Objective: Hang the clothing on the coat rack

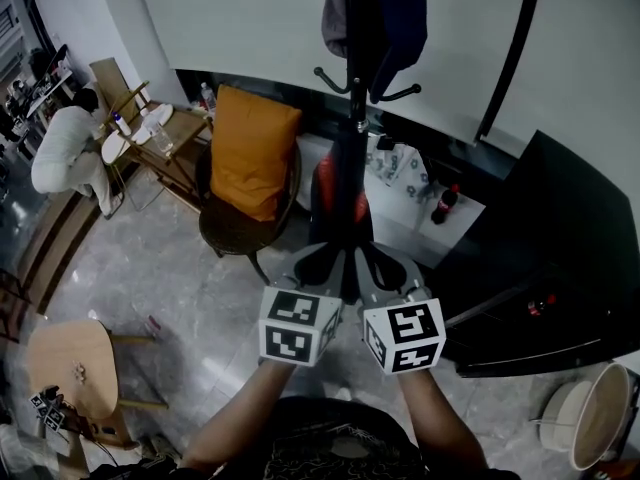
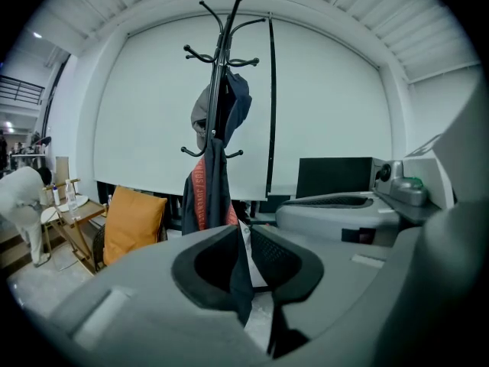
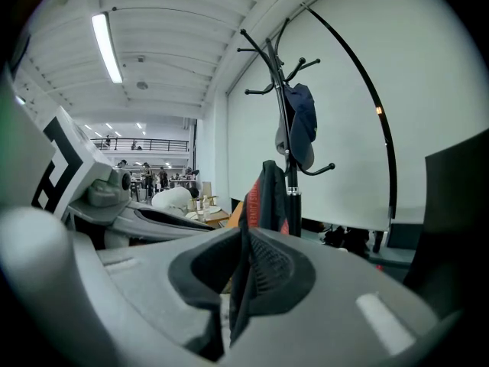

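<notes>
A black coat rack (image 1: 356, 88) stands straight ahead, and a dark cap (image 1: 385, 18) hangs from one of its upper hooks. A dark garment with red lining (image 1: 340, 200) hangs stretched in front of the pole. My left gripper (image 1: 318, 268) and right gripper (image 1: 388, 276) sit side by side below it, both shut on its fabric. In the left gripper view the jaws (image 2: 243, 260) pinch a dark fold, with the garment (image 2: 206, 193) and rack (image 2: 221, 67) beyond. The right gripper (image 3: 241, 270) likewise clamps dark cloth, and the garment (image 3: 263, 197) rises beside the pole (image 3: 289, 151).
A chair with an orange cushion (image 1: 250, 153) stands left of the rack. Farther left are a wooden table (image 1: 178, 128) and a person in white (image 1: 65, 148). A black desk (image 1: 560, 268) fills the right, with a white bucket (image 1: 600, 413) near it. A round wooden stool (image 1: 70, 368) stands at lower left.
</notes>
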